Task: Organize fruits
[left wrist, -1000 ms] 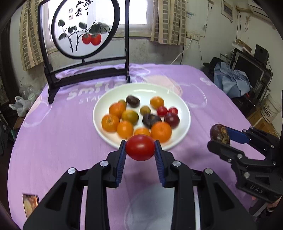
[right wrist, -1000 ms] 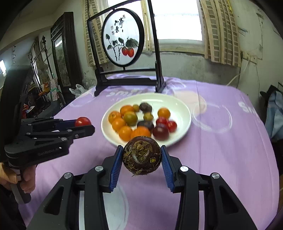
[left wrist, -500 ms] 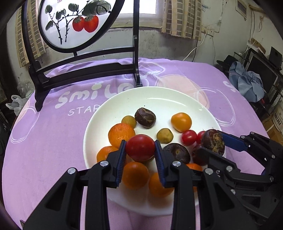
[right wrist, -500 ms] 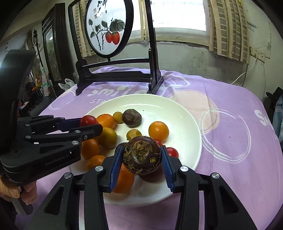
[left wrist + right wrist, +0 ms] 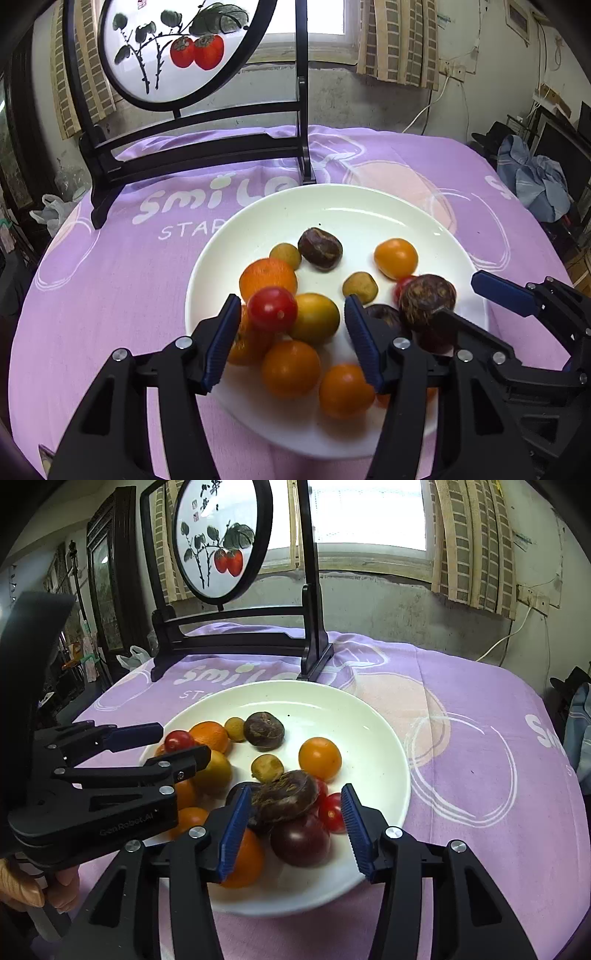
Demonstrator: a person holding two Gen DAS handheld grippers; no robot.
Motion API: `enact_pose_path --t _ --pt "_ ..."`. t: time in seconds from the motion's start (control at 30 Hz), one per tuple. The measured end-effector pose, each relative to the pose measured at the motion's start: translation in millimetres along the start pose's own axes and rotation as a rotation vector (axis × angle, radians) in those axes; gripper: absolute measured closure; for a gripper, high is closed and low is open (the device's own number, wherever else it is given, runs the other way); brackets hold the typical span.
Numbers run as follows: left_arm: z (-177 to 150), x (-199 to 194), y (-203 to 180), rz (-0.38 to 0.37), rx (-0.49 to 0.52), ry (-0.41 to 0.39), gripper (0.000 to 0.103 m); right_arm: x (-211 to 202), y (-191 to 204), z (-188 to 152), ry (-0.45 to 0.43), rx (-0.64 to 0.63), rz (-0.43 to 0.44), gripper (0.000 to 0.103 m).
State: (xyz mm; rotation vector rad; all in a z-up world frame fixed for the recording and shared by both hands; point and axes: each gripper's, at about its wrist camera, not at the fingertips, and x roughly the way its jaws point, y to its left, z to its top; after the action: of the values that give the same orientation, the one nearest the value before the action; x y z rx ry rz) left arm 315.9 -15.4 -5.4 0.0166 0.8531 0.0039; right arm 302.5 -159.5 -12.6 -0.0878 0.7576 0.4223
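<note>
A white plate (image 5: 354, 206) on the purple cloth holds several oranges, small tomatoes and dark brown fruits. My left gripper (image 5: 291, 314) is open over the plate's near left; a red tomato (image 5: 272, 308) lies free by its left finger on the piled oranges. My right gripper (image 5: 293, 805) is open over the plate's near side (image 5: 384, 738); a dark brown fruit (image 5: 284, 796) lies loose between its fingers on the other fruit. That fruit (image 5: 426, 298) and the right gripper also show in the left wrist view. The left gripper (image 5: 177, 744) shows in the right wrist view.
A black wooden stand (image 5: 199, 155) with a round painted screen (image 5: 173, 48) stands on the table behind the plate. The purple tablecloth (image 5: 110, 266) covers the round table. Clothes and dark furniture (image 5: 532, 181) are off the right edge.
Both grippers moved forward over the plate and opened. The red tomato and the dark brown fruit left the jaws and now lie on the fruit in the plate.
</note>
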Motion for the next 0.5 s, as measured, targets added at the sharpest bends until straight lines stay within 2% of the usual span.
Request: enact_pose_path --t 0.1,0.2,0.3,0.33,0.5 --pt "-8.1 -11.7 1.5 -0.002 -0.011 -0.003 0.042 -11.5 4.2 -5.4 -0.008 -0.003 -0.005 0.045" --pt "-17.5 -26.4 1.6 -0.007 -0.012 -0.015 0.035 -25.4 8.7 -14.1 -0.013 0.006 -0.008 0.034" --pt "-31.1 -47.4 2.4 0.001 -0.015 -0.030 0.027 -42.2 11.9 -25.1 -0.012 0.027 -0.025 0.018" --pt "-35.1 -54.0 3.0 -0.004 -0.021 -0.034 0.022 -49.7 12.3 -30.2 -0.012 0.040 -0.032 0.013" --pt "-64.5 -89.8 2.7 -0.010 -0.021 -0.053 0.014 -81.1 19.0 -53.9 -0.021 0.046 -0.081 0.005"
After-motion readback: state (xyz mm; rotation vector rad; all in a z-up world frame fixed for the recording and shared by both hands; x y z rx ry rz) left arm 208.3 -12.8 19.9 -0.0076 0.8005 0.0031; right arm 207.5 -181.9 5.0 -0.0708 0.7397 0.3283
